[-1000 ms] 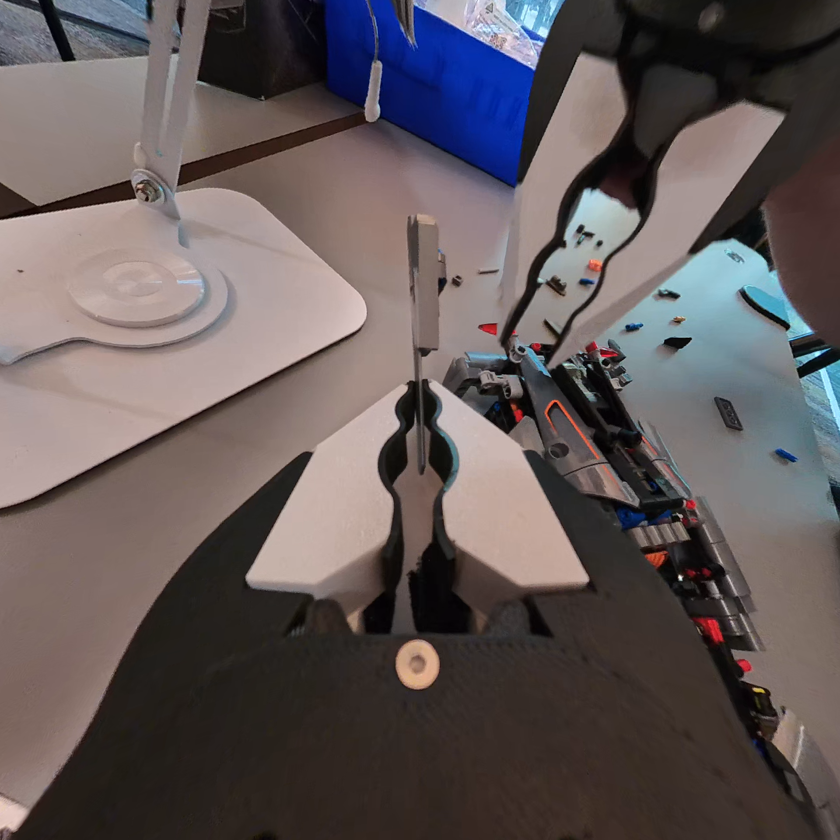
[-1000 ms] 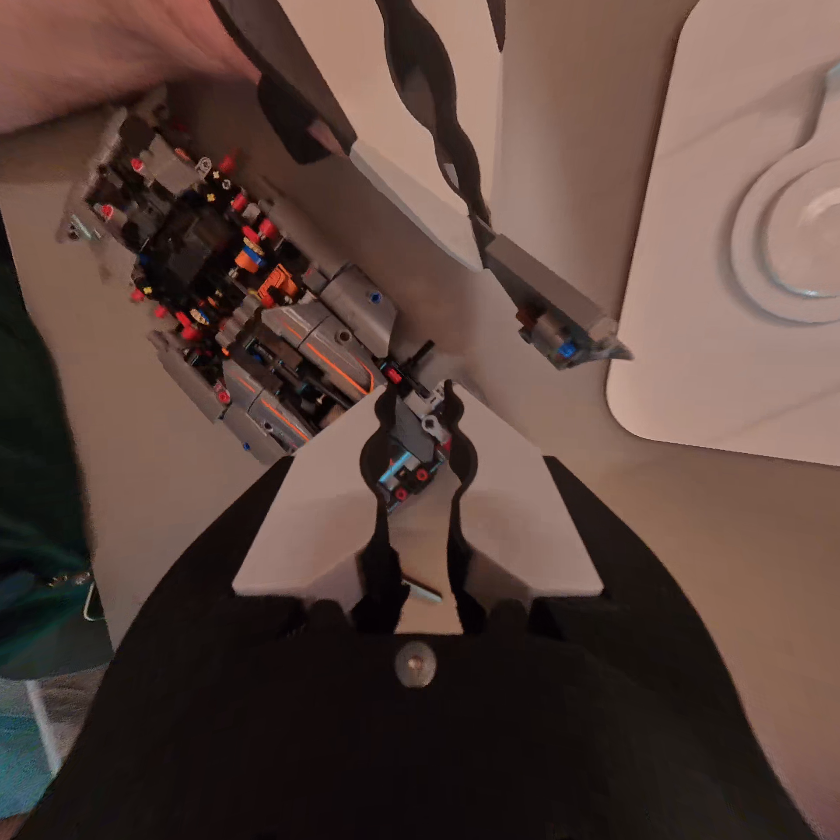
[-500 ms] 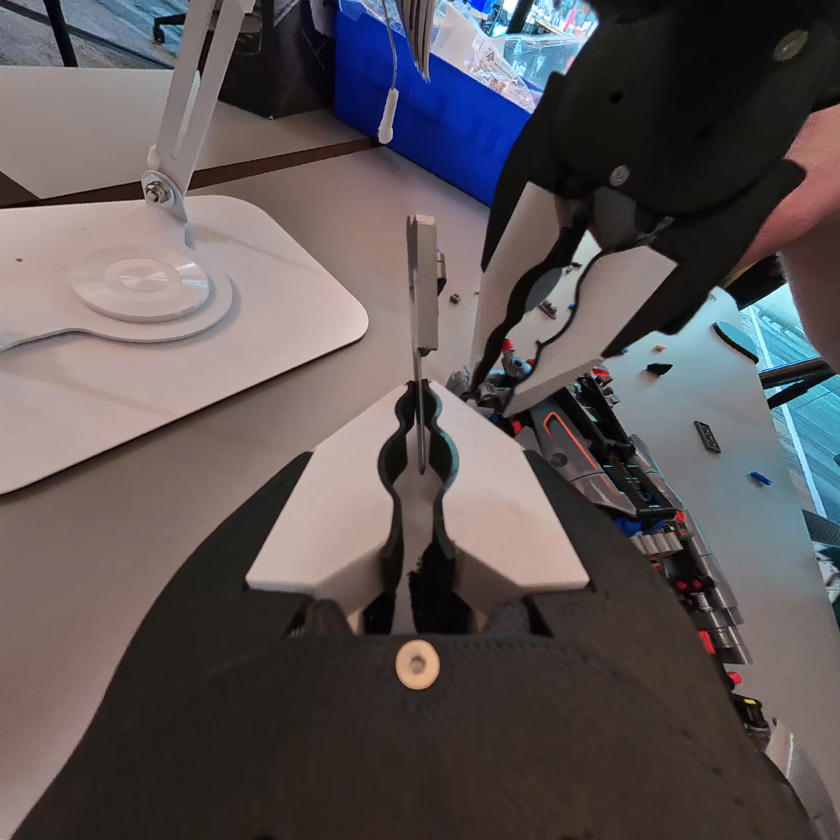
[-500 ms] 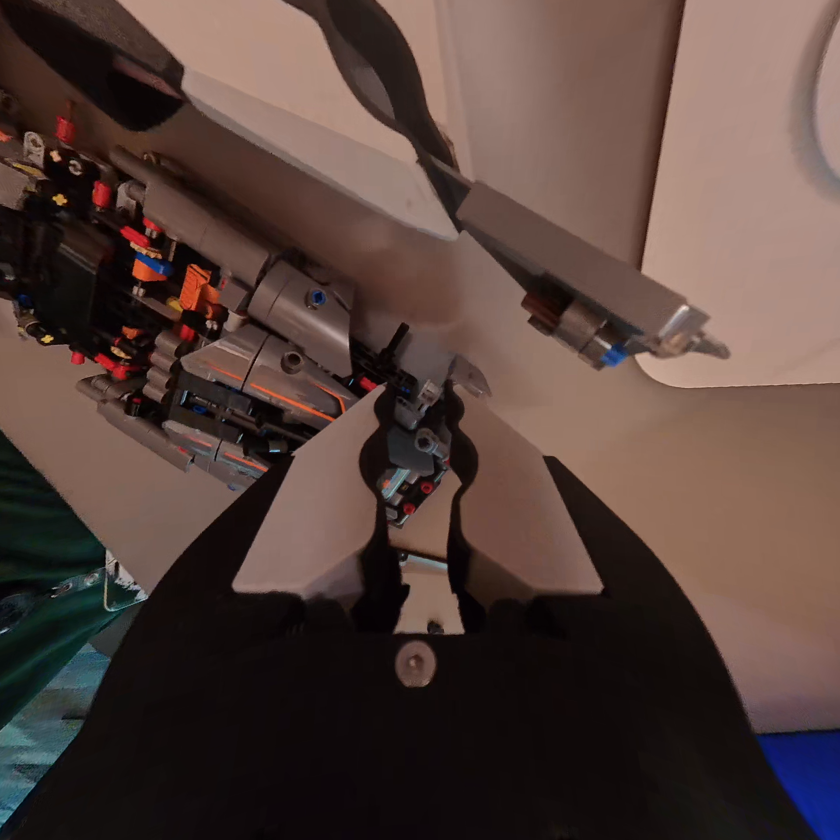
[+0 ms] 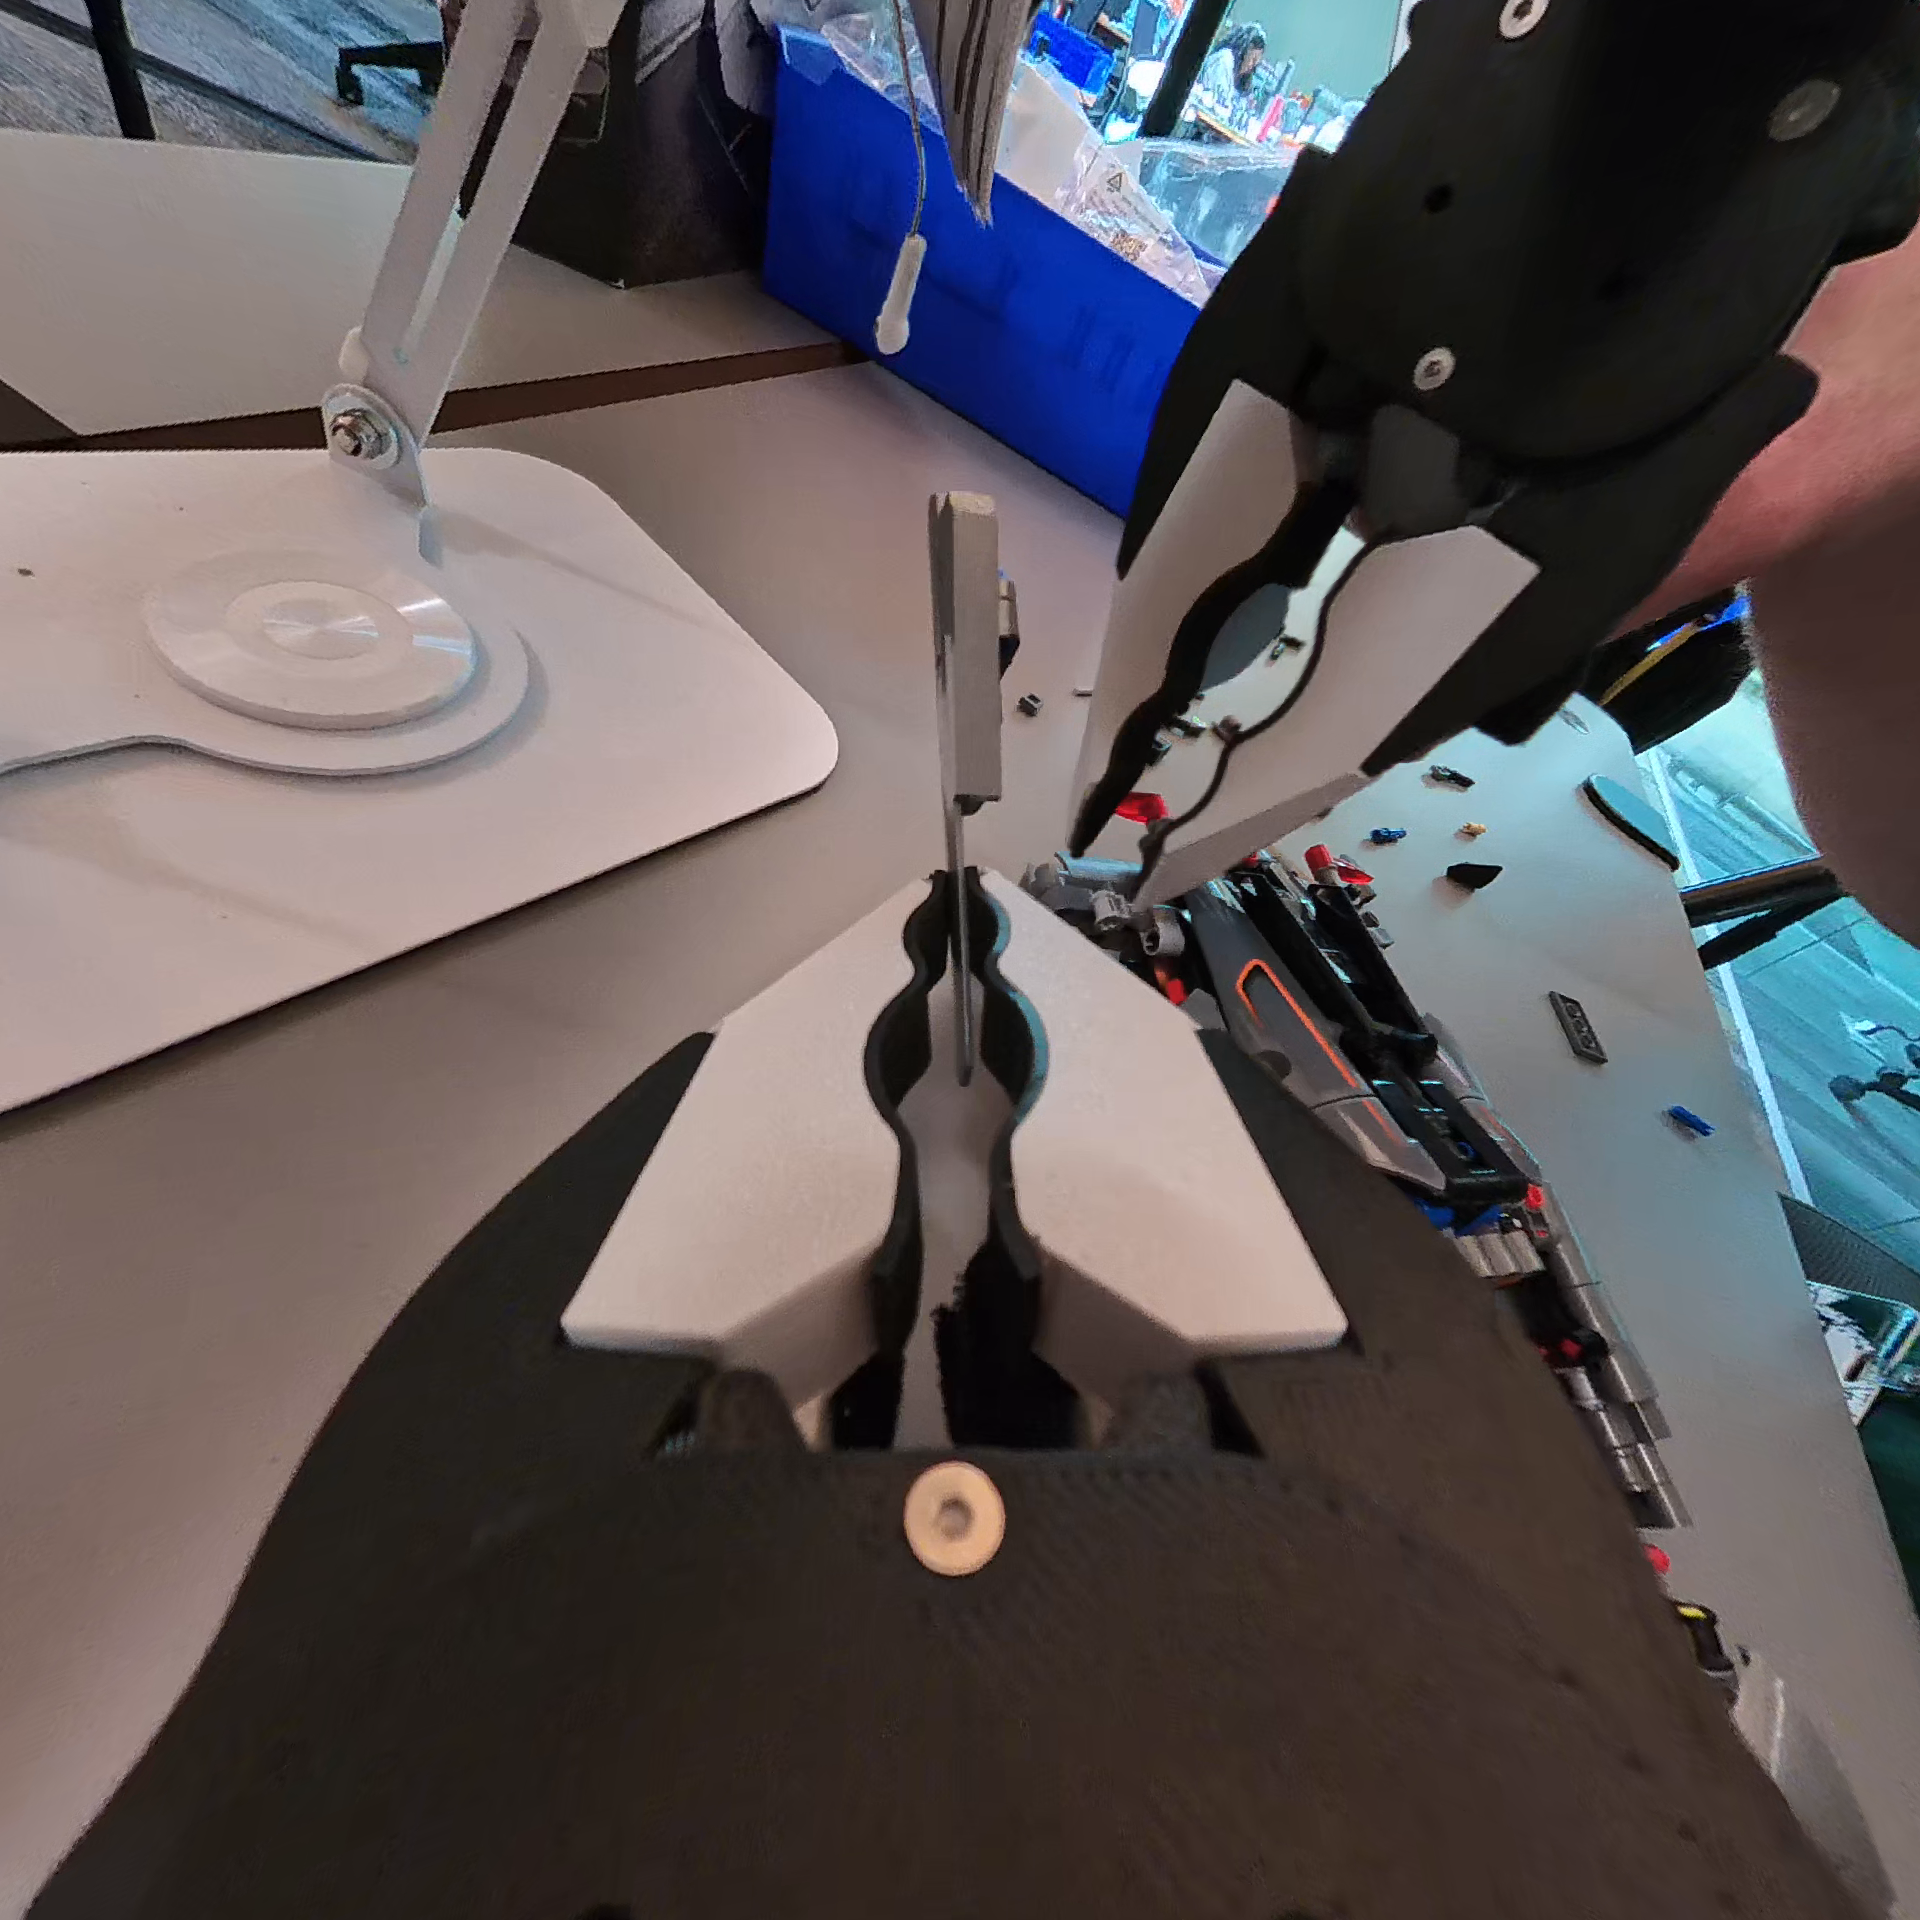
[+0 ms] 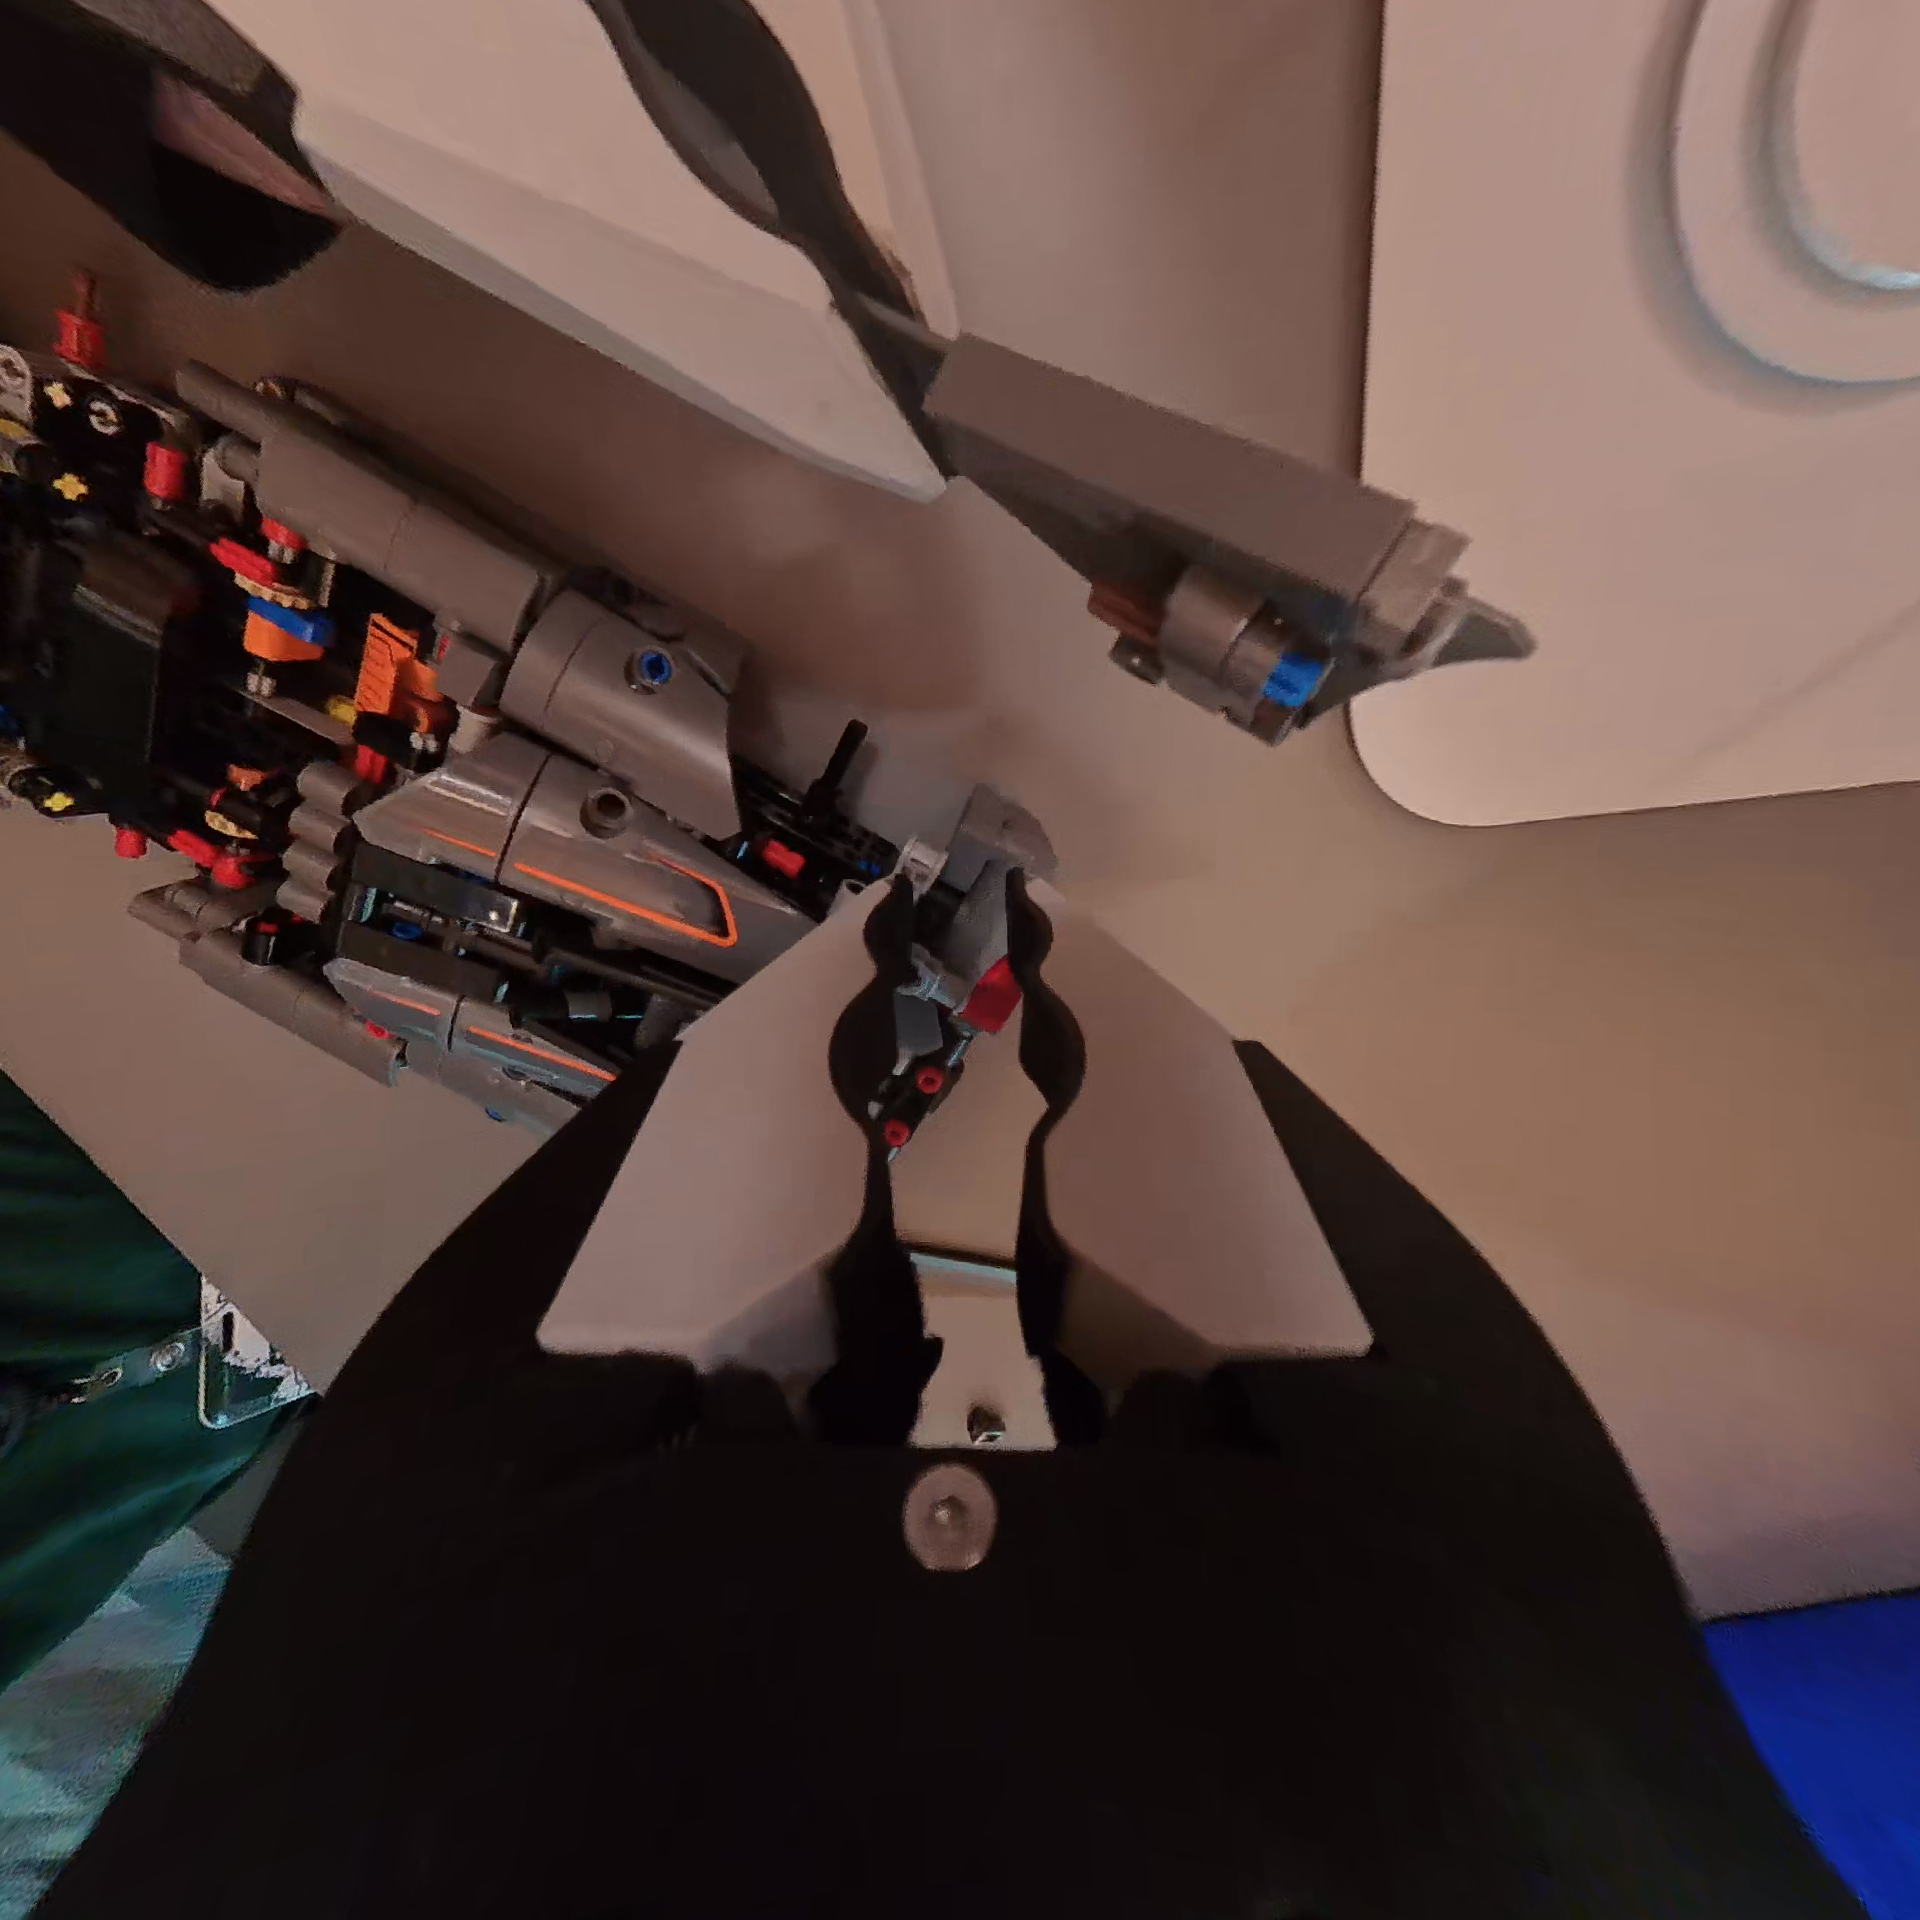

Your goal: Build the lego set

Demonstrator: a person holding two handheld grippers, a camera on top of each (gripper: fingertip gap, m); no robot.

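Note:
My left gripper [image 5: 961, 883] is shut on a flat grey lego panel [image 5: 964, 644], held upright and edge-on above the table. In the right wrist view that panel [image 6: 1195, 520] carries a small grey sub-assembly with a blue pin at its far end and juts from the left gripper [image 6: 914, 405]. The long grey, black and orange lego model [image 5: 1340, 1049] lies on the table to the right. My right gripper [image 6: 951, 899] is shut on the model's [image 6: 582, 852] front end. It also shows in the left wrist view [image 5: 1107, 857], just right of the panel.
A white lamp base [image 5: 312, 644] with its arm covers the table's left. A blue bin [image 5: 987, 312] stands behind, with a cord end [image 5: 899, 301] hanging before it. Several small loose pieces [image 5: 1579, 1029] lie at the right. A person's hand [image 5: 1860, 499] holds the right gripper. Across from one pair of fingers to the other is roughly 7 cm.
The right gripper has swung left and tilted over, keeping hold of the model's front end. The model's nose and the panel are now closer together. The left gripper's grip has stayed the same.

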